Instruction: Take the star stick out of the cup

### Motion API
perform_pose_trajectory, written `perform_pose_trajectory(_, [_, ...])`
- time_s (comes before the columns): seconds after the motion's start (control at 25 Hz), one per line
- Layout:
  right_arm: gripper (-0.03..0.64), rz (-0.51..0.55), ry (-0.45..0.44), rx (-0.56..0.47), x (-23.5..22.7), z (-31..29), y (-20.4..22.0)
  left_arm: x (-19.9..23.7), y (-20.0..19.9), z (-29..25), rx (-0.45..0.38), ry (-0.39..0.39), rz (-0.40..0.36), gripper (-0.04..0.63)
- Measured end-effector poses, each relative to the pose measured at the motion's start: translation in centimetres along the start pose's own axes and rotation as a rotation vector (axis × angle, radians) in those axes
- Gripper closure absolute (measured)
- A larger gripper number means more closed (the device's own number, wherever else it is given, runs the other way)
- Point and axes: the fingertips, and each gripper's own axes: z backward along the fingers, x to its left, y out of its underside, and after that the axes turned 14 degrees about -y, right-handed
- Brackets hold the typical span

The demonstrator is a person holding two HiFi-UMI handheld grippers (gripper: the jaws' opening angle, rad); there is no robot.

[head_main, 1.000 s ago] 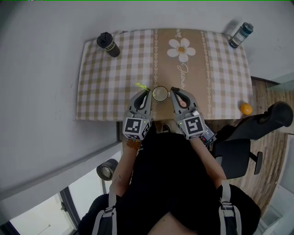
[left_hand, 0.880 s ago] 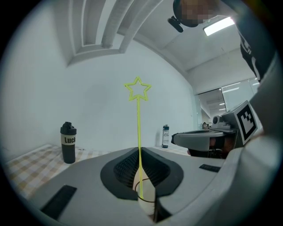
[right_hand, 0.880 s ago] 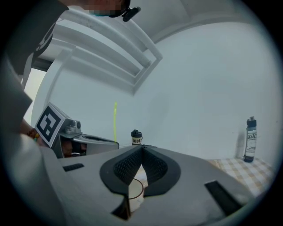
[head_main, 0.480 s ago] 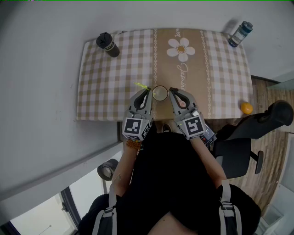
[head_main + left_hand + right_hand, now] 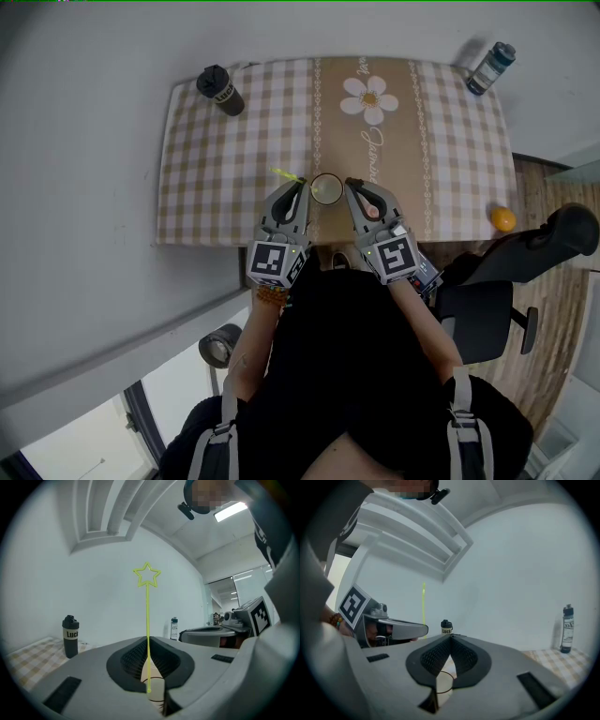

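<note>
Our left claw (image 5: pixel 148 644) is pinched shut on the star stick (image 5: pixel 147 616) near its lower end. It holds the stick upright, clear of the cup (image 5: pixel 326 190) and just to its left. Our right claw (image 5: pixel 352 185), jaws together, sits against the cup's right side, likely steadying it on the surface (image 5: pixel 216 169).

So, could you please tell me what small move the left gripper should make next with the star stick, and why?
Probably carry the star stick a little to the left and lay it on the checked tablecloth. The left gripper is shut on the stick's lower end, and in the head view the stick stands beside the cup, outside its rim, so it looks to be out already.
</note>
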Motion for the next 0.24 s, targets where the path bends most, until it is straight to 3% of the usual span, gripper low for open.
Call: perform_pose_trajectory(0.24, [0.614,0.004,-0.006,-0.002,0.44,0.06,0.09,-0.10,-0.36,0.43,-0.009,0.001,0.002,0.580])
